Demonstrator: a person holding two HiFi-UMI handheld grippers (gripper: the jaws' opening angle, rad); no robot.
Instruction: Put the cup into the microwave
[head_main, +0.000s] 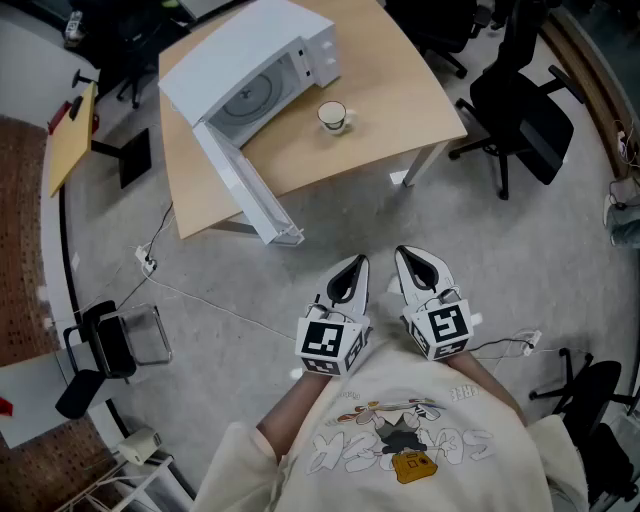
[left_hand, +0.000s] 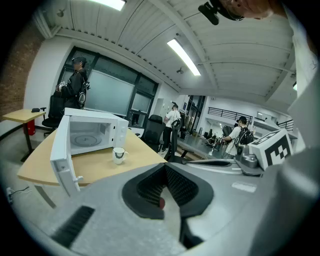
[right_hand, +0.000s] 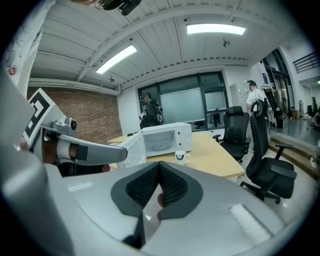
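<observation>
A white cup (head_main: 333, 117) with a dark mark stands upright on the wooden table (head_main: 400, 110), just right of the white microwave (head_main: 255, 65). The microwave's door (head_main: 245, 190) hangs wide open over the table's near edge, and its glass turntable shows inside. Both grippers are held close to my body, well short of the table. My left gripper (head_main: 349, 268) is shut with nothing in it, and my right gripper (head_main: 414, 260) is shut and empty too. From the left gripper view the cup (left_hand: 118, 155) stands before the microwave (left_hand: 92, 132); the right gripper view shows the cup (right_hand: 180, 156) and microwave (right_hand: 162, 140) farther off.
A black office chair (head_main: 525, 110) stands right of the table, with another chair (head_main: 110, 340) at the left on the grey floor. Cables run across the floor (head_main: 200, 300). A second wooden desk (head_main: 68, 140) sits at the far left. People stand in the background (left_hand: 75, 90).
</observation>
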